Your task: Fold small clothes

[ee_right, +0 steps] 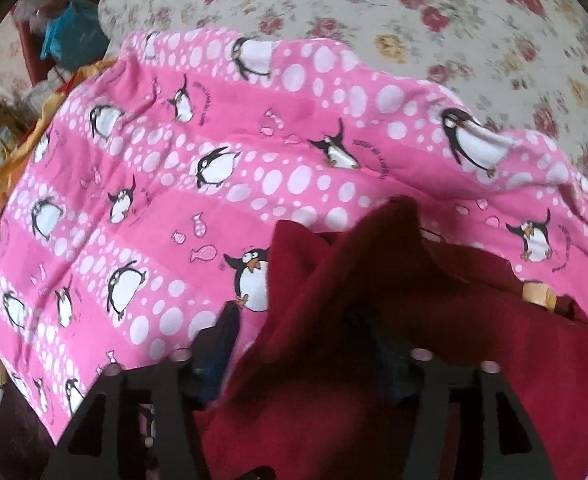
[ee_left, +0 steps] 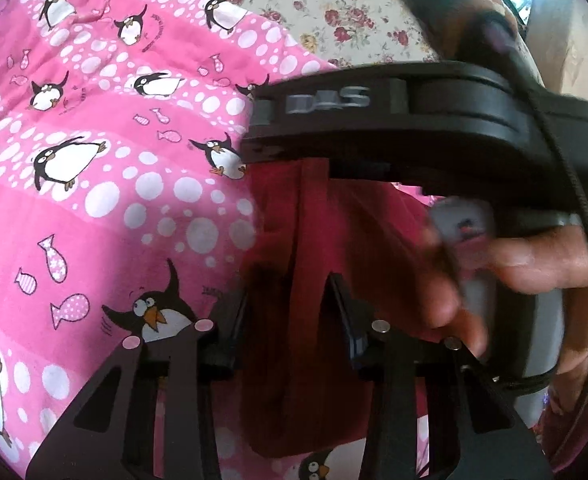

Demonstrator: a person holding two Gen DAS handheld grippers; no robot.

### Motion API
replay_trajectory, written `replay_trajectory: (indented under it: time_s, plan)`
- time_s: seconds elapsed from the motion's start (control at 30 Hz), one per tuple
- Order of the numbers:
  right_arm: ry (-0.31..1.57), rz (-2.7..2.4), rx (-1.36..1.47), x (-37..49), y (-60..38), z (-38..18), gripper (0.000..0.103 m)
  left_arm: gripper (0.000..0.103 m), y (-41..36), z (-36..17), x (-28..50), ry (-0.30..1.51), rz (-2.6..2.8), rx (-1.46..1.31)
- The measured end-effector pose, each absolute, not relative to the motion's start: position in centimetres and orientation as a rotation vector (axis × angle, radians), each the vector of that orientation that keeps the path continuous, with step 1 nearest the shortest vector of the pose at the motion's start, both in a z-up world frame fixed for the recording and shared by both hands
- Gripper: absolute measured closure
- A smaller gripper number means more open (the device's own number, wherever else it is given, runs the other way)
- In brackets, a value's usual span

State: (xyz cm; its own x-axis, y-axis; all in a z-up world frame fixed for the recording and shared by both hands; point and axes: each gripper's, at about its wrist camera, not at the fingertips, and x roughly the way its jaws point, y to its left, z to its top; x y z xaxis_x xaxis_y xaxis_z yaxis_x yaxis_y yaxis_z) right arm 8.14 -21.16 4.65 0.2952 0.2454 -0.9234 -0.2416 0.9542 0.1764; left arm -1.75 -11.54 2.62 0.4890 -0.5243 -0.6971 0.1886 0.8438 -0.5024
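A dark red garment (ee_left: 318, 300) hangs over the pink penguin-print cloth (ee_left: 105, 168). My left gripper (ee_left: 294, 292) is shut on a fold of the red garment, which runs up between its fingers. The right gripper's black body (ee_left: 434, 128) crosses the left wrist view just above, held by a hand (ee_left: 534, 256), close over the same garment. In the right wrist view the red garment (ee_right: 374, 320) is bunched up and lifted over my right gripper (ee_right: 306, 344), which is shut on it. The pink cloth (ee_right: 173, 184) lies spread beyond it.
A cream bedsheet with red flowers (ee_right: 414, 12) lies under and beyond the pink cloth, also in the left wrist view (ee_left: 326, 4). Clutter with a teal item (ee_right: 65, 36) and orange fabric (ee_right: 33, 132) sits at the far left edge. A yellow tag (ee_right: 538, 296) shows by the garment.
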Motion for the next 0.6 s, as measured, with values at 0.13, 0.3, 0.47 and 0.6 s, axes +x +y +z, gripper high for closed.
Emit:
replay_trajectory:
  time_s: [0.13, 0.3, 0.47, 0.6]
  plan:
    - [1.247, 0.274, -0.166, 8.2, -19.2, 2.8, 0.026, 0.068, -11.3, 2.4, -1.6, 0.989, -0.447, -0.407]
    - [1.204, 0.286, -0.111, 7.5, -21.7, 3.3, 0.062, 0.052, -11.5, 2.3, -1.8, 1.0, -0.443, -0.42]
    - [1.135, 0.356, 0.044, 6.0, -24.7, 5.3, 0.08, 0.087, -13.4, 2.8, -2.8, 1.007, -0.5, -0.385]
    - [1.098, 0.376, 0.18, 4.7, -27.4, 6.9, 0.083, 0.089, -15.2, 5.2, -4.5, 0.955, -0.53, -0.331]
